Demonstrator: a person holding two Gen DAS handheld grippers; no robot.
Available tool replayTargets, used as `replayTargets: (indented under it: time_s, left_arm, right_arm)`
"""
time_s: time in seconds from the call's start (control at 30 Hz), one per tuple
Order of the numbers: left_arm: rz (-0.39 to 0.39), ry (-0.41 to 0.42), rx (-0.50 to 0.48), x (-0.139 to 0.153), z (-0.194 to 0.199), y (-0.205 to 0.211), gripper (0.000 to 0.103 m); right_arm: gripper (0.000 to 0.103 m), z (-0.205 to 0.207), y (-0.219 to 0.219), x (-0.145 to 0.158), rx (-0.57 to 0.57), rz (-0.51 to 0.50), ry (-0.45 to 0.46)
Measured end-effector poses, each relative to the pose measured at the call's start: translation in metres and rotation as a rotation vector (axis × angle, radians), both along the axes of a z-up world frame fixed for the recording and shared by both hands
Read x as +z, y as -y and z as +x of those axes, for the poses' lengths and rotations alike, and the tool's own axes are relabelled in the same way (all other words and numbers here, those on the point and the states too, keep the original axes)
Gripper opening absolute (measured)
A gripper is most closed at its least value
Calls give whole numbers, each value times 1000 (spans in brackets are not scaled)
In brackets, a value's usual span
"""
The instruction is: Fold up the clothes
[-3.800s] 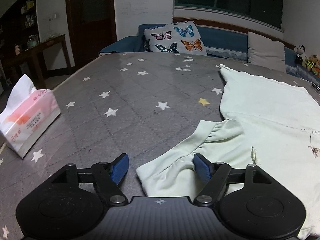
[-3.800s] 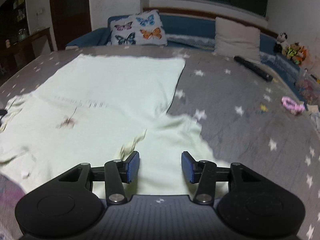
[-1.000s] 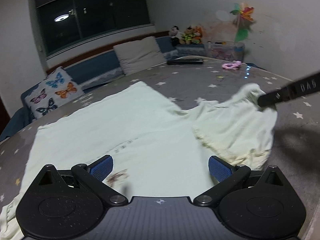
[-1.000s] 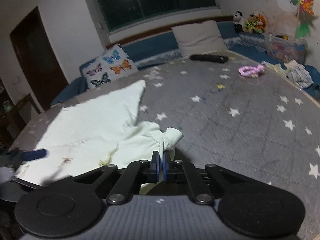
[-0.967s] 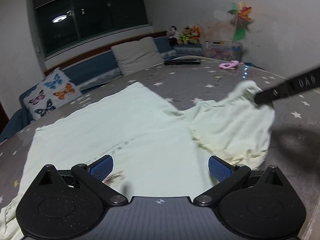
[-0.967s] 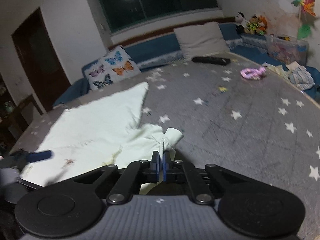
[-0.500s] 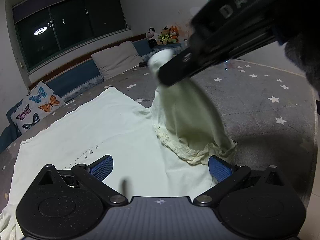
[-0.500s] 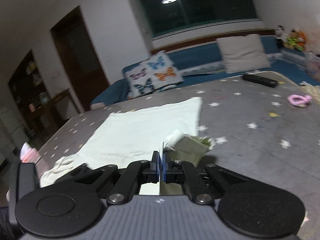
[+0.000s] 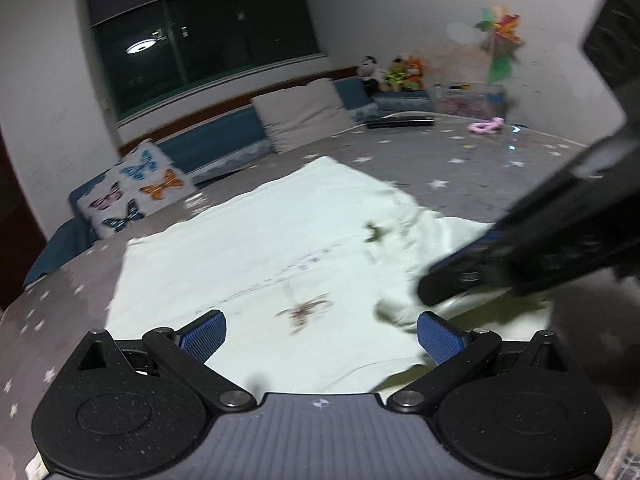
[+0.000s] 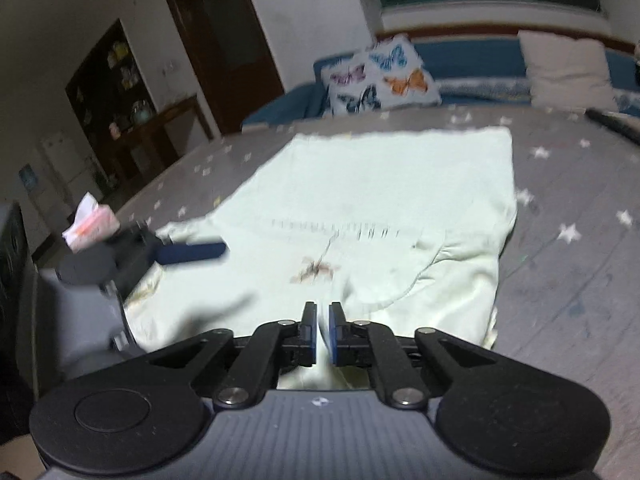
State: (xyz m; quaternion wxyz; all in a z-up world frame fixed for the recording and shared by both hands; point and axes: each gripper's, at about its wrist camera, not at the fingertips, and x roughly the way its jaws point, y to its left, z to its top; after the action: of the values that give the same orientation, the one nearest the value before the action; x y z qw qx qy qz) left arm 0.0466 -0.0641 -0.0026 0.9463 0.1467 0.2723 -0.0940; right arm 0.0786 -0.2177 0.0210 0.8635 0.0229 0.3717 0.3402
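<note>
A pale green shirt (image 9: 256, 248) lies spread on the grey star-patterned cover (image 9: 480, 168); it also shows in the right wrist view (image 10: 380, 208). Its right sleeve (image 10: 452, 276) is folded over onto the shirt body. My right gripper (image 10: 323, 330) has its jaws slightly apart with a strip of the sleeve cloth between them, low over the shirt; it also shows from the side in the left wrist view (image 9: 452, 280). My left gripper (image 9: 320, 334) is wide open and empty, hovering over the shirt's near edge.
A butterfly cushion (image 10: 380, 76) and a beige pillow (image 10: 568, 68) lie at the back. A tissue pack (image 10: 90, 226) sits at the left edge. A pink ring toy (image 9: 486, 126) and a dark remote (image 9: 400, 122) lie far right.
My right gripper carried the lifted sleeve across and down onto the shirt body, and its jaws have parted slightly. My left gripper stayed open over the shirt.
</note>
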Motion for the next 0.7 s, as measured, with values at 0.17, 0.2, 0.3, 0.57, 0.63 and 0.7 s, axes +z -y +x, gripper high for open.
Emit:
replayTargets:
  time_s: [0.17,0.2,0.3,0.57,0.63,0.7]
  left_arm:
    - [-25,11,36,5,1,-9,103]
    - [-34,14,38,6,2,-8,103]
    - [-63,17,26,9,4,-1,103]
    - [-59,1,-17,5,13,19,103]
    - [-59,1,-22,4,16,21,103]
    - [-55,0,-23,2,18,24,103]
  right_arm:
    - [11,-11,22,10,-30,4,31]
    - [11,-10,30,12,-54,4,33]
    - [12,-8,46,7,-101,-17,18]
    - [12,-14,63,-9,-130,-107,-34]
    - [12,-13,63,-2,-132,-110,-5]
    - [12,-8,62,6,-144,-99,25]
